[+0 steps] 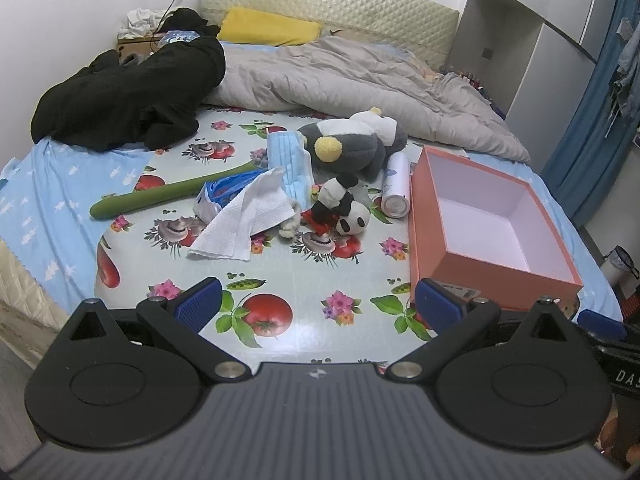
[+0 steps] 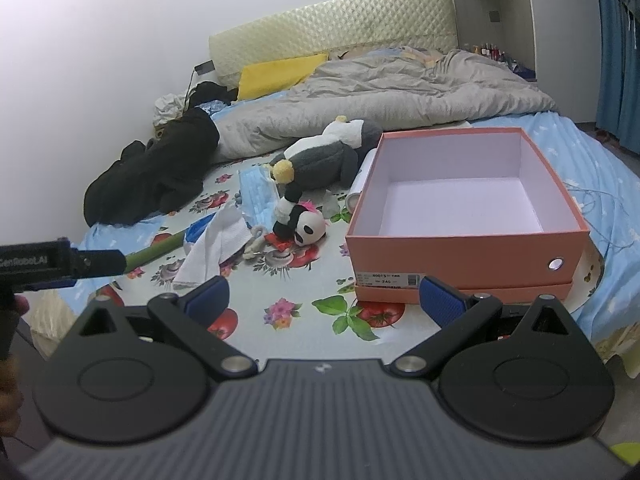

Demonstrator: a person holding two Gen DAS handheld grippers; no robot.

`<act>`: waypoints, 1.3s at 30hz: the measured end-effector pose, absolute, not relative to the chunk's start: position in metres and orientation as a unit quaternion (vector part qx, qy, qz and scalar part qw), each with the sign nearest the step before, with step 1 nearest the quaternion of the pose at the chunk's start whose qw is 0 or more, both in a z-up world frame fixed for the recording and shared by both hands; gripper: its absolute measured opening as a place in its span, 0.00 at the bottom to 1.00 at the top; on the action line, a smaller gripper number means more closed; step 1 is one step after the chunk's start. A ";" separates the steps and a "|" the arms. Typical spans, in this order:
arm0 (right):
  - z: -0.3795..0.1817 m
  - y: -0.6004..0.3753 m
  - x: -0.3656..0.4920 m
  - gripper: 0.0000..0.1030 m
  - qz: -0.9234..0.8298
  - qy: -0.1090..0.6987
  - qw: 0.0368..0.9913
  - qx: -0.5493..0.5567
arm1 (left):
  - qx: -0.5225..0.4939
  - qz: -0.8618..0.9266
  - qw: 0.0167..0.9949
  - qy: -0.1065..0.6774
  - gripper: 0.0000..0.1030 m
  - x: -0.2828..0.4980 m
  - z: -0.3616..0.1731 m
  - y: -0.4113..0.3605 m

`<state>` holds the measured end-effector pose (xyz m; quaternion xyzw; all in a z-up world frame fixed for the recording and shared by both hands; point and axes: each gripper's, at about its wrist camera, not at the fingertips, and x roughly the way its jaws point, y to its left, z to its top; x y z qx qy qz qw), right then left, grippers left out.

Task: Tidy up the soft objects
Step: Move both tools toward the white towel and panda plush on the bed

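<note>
Right now both tools hover over the near edge of the bed (image 1: 36, 200), each with its blue pads spread wide and nothing between them. The left tool (image 1: 318, 302) faces the fruit-and-flower printed cloth (image 1: 296, 276) that covers the middle of the bed; the right tool (image 2: 324, 296) faces the same cloth nearer the orange box (image 2: 464, 256).

The soft things lie in a loose heap at the middle of the cloth. A small panda plush (image 1: 344, 208) lies head toward the near edge, just beside a crumpled white paper towel (image 1: 244, 220). Behind it a larger grey, white and yellow plush toy (image 1: 352, 144) lies on its side, touching a stack of blue face masks (image 1: 292, 156). A long green cucumber-like toy (image 1: 168, 194) stretches toward the left edge. A white cylindrical bottle (image 1: 396, 188) lies between the plush toys and the box.

The orange box sits open and empty near the right edge, resting on its lid. A grey duvet (image 1: 360, 76) is bunched toward the headboard (image 1: 328, 8), with a yellow pillow (image 1: 268, 26) behind it and black clothing (image 1: 132, 92) piled at the far left corner.
</note>
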<state>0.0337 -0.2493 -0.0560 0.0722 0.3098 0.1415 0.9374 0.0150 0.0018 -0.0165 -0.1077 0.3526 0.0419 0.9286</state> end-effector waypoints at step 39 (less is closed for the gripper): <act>-0.099 -0.243 0.098 1.00 0.183 0.365 0.910 0.068 | -0.092 0.051 0.910 0.401 1.00 0.091 -0.074 -0.009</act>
